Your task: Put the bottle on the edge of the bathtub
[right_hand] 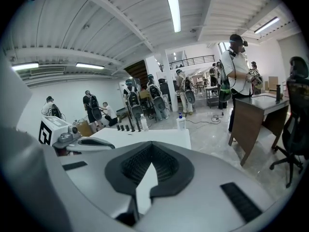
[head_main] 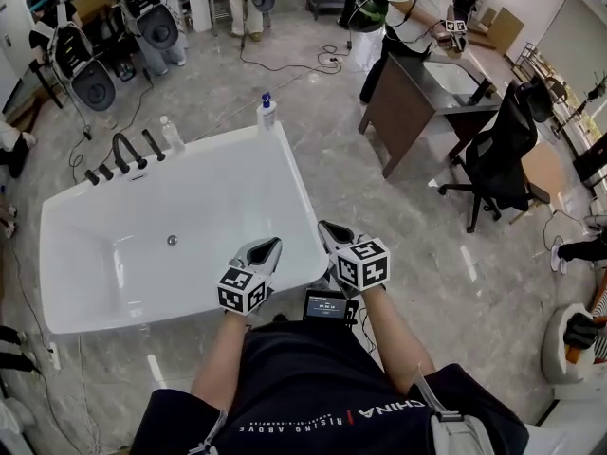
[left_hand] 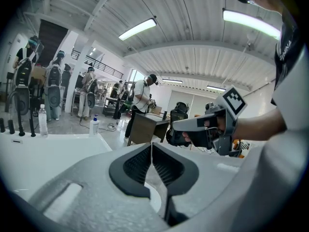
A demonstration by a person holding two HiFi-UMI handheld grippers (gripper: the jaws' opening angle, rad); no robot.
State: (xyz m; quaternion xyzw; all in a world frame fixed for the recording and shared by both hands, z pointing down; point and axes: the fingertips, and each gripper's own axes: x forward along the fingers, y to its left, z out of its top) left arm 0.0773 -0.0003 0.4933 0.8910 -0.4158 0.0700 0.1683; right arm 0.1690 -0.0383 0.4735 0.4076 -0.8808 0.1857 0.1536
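A white bathtub [head_main: 302, 202] lies in front of me in the head view. On its far rim stand a white pump bottle with a blue top [head_main: 266, 112] and a clear water bottle [head_main: 172, 134], next to black taps [head_main: 123, 154]. My left gripper [head_main: 269, 249] and right gripper [head_main: 329, 231] hover side by side over the tub's near right corner, far from both bottles. Both are shut with nothing between the pads. The left gripper view shows the pump bottle [left_hand: 94, 125] and the clear bottle [left_hand: 43, 120] far off; the right gripper view shows the pump bottle [right_hand: 181, 122] too.
A brown desk [head_main: 408, 102] and a black office chair [head_main: 498, 154] stand to the right of the tub. Cables run over the tiled floor behind it. Several people with backpack rigs stand at the back left and at the desk.
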